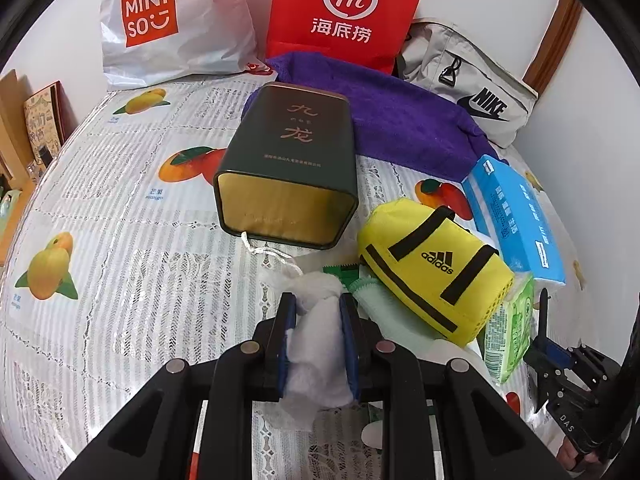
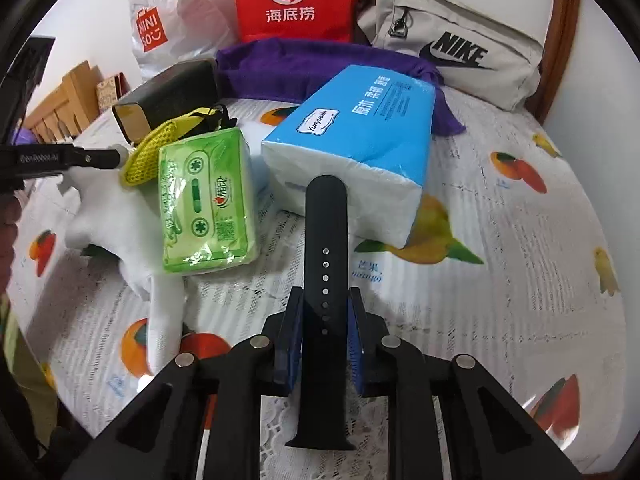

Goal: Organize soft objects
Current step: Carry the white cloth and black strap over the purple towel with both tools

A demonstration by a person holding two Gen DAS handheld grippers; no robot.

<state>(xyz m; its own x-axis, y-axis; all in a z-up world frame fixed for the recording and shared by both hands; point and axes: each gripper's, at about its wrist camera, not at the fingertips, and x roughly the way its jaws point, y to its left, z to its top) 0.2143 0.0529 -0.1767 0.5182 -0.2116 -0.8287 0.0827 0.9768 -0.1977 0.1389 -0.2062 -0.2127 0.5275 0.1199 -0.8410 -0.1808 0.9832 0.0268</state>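
Observation:
My left gripper (image 1: 318,306) is shut on a white cloth (image 1: 316,352), held low over the fruit-print tablecloth; the cloth also shows at the left of the right wrist view (image 2: 108,216). My right gripper (image 2: 325,300) is shut on a black watch strap (image 2: 325,240) that sticks forward towards the blue tissue pack (image 2: 360,132). A yellow Adidas mini bag (image 1: 432,268), a green tissue pack (image 2: 204,196) and a purple towel (image 1: 400,116) lie ahead. A dark green tin (image 1: 292,160) lies on its side with its open end facing me.
At the back stand a white Miniso bag (image 1: 172,20), a red Haidilao paper bag (image 1: 344,8) and a grey Nike pouch (image 1: 476,88). A wooden rack (image 2: 68,96) is at the far left. The table (image 1: 120,200) carries the fruit-print cloth.

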